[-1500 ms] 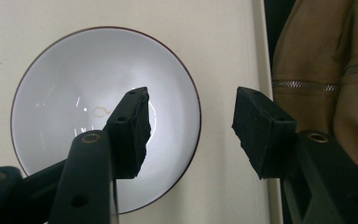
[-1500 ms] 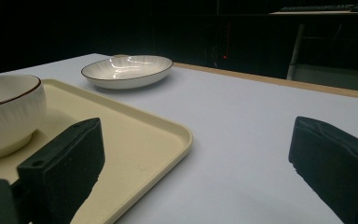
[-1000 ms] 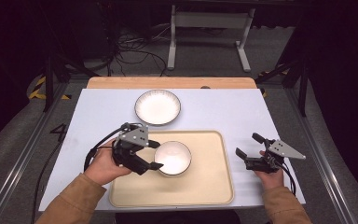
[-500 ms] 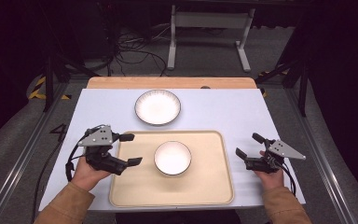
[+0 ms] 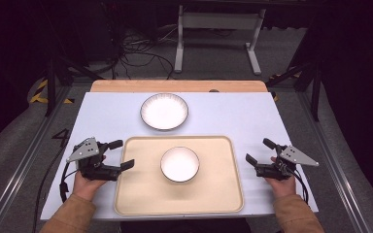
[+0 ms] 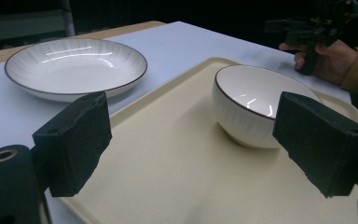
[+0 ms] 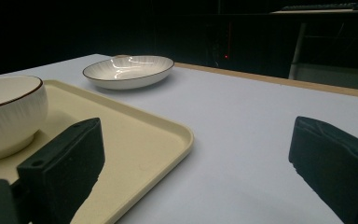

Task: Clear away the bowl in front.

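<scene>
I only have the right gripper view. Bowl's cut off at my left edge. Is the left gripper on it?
Observer: No. The left gripper sits at the tray's left edge, jaws just opened, nothing between them.
Operator: Where's the bowl on the tray?
Observer: The bowl stands near the middle, upright and empty.
Operator: Plate on the tray too?
Observer: No. The plate rests on the table beyond the tray's far rim, apart from it.

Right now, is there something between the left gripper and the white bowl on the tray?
Nothing visible blocks it. The left gripper is at the tray's left edge, its jaws just opened, nothing between them. Only bare tray surface lies between it and the bowl. The plate sits apart, behind the tray.
</scene>
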The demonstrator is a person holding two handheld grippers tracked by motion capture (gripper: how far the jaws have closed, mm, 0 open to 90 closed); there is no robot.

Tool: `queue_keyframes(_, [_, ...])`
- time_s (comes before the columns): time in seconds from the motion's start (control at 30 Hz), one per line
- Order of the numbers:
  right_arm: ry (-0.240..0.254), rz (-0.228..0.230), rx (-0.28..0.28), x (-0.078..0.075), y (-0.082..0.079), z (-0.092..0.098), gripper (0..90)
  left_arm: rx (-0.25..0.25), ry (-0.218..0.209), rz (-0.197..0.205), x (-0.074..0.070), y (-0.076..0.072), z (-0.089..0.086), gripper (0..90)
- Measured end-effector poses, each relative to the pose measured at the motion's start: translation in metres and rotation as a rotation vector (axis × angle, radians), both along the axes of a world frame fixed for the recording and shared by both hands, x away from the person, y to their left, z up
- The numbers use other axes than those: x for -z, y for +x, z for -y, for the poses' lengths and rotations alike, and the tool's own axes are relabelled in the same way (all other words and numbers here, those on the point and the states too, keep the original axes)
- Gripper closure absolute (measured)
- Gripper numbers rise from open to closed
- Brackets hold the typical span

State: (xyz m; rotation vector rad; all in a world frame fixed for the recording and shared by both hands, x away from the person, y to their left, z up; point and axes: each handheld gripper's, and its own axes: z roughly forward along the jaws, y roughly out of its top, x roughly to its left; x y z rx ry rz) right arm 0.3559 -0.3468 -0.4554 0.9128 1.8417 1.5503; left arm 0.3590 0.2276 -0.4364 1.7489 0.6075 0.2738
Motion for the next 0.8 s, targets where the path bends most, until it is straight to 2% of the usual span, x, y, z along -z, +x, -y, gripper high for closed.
queue_keyframes(0.03, [0.000, 0.000, 0.000, 0.000, 0.000, 0.000, 4.0, -0.012, 0.001, -0.010, 0.005, 0.000, -0.001, 11.8])
queue_keyframes(0.17, [0.002, 0.001, 0.000, 0.000, 0.000, 0.000, 4.0, -0.047, -0.042, -0.055, 0.017, 0.003, -0.009, 11.8])
queue_keyframes(0.3, [0.005, 0.001, -0.001, 0.000, 0.000, 0.000, 4.0, -0.091, -0.014, -0.062, 0.024, 0.004, -0.012, 12.1])
queue_keyframes(0.43, [0.005, 0.002, -0.002, 0.000, 0.000, 0.000, 4.0, -0.120, -0.024, -0.073, 0.026, 0.003, -0.012, 12.0])
queue_keyframes(0.47, [0.006, 0.002, -0.002, 0.000, 0.000, 0.000, 4.0, -0.124, -0.023, -0.083, 0.027, 0.003, -0.012, 12.0])
queue_keyframes(0.67, [0.007, 0.001, -0.002, 0.000, 0.000, 0.000, 4.0, -0.115, -0.008, -0.078, 0.028, 0.003, -0.009, 9.9])
queue_keyframes(0.8, [0.008, 0.001, 0.000, 0.000, 0.000, 0.001, 4.0, -0.112, -0.015, -0.080, 0.028, 0.004, -0.010, 8.9])
